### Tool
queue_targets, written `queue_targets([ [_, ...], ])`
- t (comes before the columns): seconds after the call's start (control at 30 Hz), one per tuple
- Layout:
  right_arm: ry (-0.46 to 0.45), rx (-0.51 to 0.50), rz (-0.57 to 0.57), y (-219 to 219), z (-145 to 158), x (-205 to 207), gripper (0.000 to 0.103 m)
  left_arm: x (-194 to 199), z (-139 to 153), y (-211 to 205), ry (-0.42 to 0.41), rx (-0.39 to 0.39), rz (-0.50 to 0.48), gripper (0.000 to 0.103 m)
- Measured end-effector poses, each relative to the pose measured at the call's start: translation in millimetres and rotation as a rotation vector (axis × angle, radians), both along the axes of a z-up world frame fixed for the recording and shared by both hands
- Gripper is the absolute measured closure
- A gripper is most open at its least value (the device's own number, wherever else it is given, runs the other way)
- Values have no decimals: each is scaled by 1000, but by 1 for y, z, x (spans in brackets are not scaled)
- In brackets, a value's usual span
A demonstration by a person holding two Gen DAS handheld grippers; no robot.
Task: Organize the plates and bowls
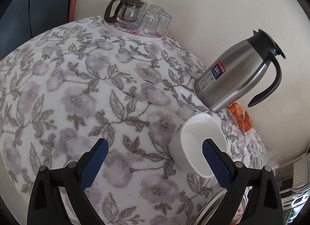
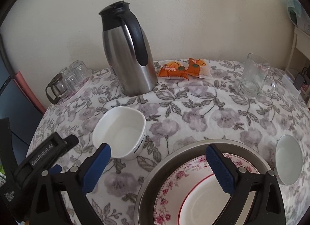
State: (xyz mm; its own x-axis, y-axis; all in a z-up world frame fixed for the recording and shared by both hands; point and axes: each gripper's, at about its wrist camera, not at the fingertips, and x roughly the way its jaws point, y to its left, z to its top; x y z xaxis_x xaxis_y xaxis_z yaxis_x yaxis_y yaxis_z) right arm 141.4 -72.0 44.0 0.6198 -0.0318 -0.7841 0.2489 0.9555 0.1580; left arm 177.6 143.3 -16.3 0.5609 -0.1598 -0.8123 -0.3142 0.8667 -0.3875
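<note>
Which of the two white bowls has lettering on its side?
The squarish white bowl near the steel jug; the small round bowl at right looks plain.

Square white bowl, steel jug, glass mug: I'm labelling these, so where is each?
Square white bowl (image 2: 124,128), right wrist view, inner wall.
Steel jug (image 2: 129,58), right wrist view, body beside the handle.
Glass mug (image 2: 253,76), right wrist view, side wall.

Both tongs share one build; the left tongs (image 1: 155,151) and right tongs (image 2: 158,156) carry black angular arms, silver round screws, blue dimpled pads (image 2: 220,168); white "GenRobot.AI" lettering marks the left one's black housing.
</note>
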Motion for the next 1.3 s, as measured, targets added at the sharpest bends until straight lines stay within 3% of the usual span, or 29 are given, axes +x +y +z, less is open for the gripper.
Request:
queue_targets([
  [0.23,56,32,-23,1,-10,27,22,17,-15,-13,27,-33,-53,5],
  [0.6,160,59,-28,10,-46,59,50,39,-39,-9,28,-75,-45,8],
  [0.8,202,54,-22,15,-64,72,66,49,-51,-17,35,-109,-83,28],
  [0.87,212,61,-22,16,-70,76,69,51,-55,-21,38,-118,-99,41],
  [0.97,224,66,-16,19,-77,81,72,53,-57,-27,31,-117,-119,52],
  [1.1,247,79,-20,20,-86,86,72,57,-64,-28,42,-128,-117,54],
  [1.3,249,80,-17,24,-93,89,75,60,-72,-26,41,-147,-116,65],
])
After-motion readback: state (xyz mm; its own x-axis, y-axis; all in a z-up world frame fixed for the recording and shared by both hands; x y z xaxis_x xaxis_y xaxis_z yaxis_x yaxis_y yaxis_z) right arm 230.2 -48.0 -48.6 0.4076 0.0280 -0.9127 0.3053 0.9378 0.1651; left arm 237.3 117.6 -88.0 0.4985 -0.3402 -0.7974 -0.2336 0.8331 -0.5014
